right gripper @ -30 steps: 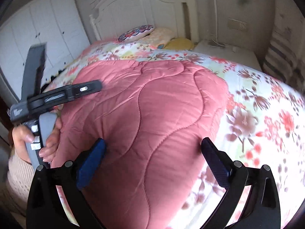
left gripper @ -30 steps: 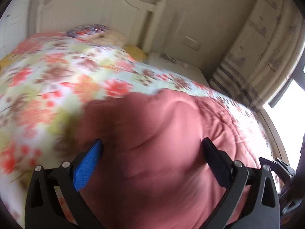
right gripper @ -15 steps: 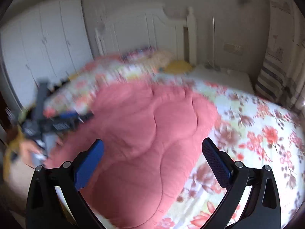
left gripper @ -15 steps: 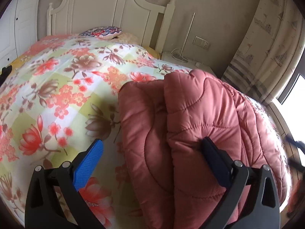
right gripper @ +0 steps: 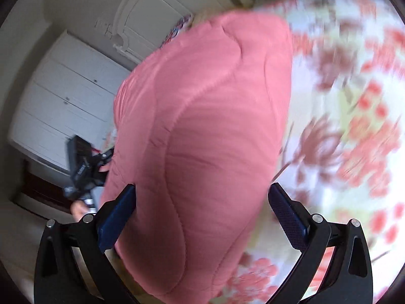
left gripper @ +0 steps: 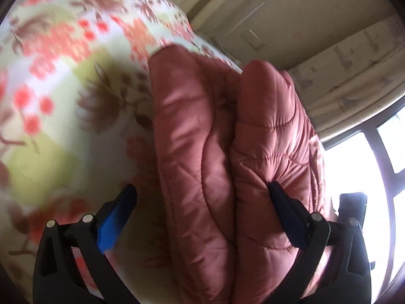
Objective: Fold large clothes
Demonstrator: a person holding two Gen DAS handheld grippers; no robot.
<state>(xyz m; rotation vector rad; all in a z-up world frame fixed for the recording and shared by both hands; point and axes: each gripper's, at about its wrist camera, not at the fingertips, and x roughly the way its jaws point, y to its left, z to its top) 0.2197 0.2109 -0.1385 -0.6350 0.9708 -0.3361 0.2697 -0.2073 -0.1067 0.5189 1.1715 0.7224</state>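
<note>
A pink quilted padded garment (left gripper: pixel 227 152) lies folded in thick layers on the floral bedspread (left gripper: pixel 63 88). My left gripper (left gripper: pixel 202 202) is open, with the folded layers between its spread fingers; whether it touches them I cannot tell. In the right wrist view the same garment (right gripper: pixel 202 126) fills the middle, and my right gripper (right gripper: pixel 202 202) is open, its fingers on either side of the near end. The left hand-held gripper (right gripper: pixel 81 167) shows at the garment's left edge in the right wrist view.
A white headboard (right gripper: pixel 152 12) and white wardrobe doors (right gripper: pixel 63 96) stand behind the bed. A curtain (left gripper: pixel 354 63) and a bright window (left gripper: pixel 367 177) are on the right. The floral bedspread (right gripper: pixel 341 126) extends to the right of the garment. Both views are tilted and blurred.
Both cameras have tilted and dropped closer to the garment. The garment, spread flat a second ago, now lies folded in thick layers. Both grippers stay open.
</note>
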